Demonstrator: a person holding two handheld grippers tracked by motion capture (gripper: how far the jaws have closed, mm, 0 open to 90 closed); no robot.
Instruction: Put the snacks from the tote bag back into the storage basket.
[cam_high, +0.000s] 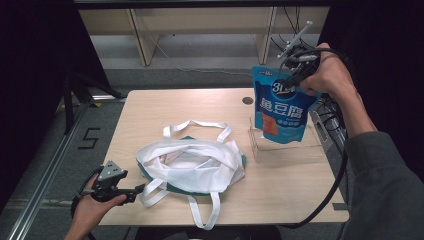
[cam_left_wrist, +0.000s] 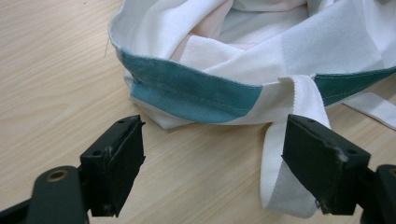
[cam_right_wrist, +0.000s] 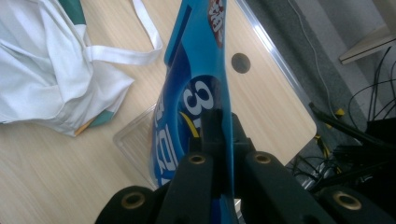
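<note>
Nearest the person, the left hand (cam_high: 92, 207) lies low at the tabletop's (cam_high: 165, 107) near edge, just left of the white tote bag (cam_high: 192, 165), and holds the left tongs (cam_high: 141, 189) level, pointed at the bag. Their jaws stand wide apart with nothing pinched; a white strap (cam_left_wrist: 292, 154) of the bag runs along the tabletop beside one jaw, and the bag's teal hem lies just beyond the tips. Right of the bag sits a clear plastic tray (cam_high: 287, 147). Farther off, the right forearm reaches up and forward, wrist bent, and the right tongs (cam_high: 291, 80) are clamped on the upper part of a blue snack pouch (cam_high: 282, 112), which hangs upright over the tray.
</note>
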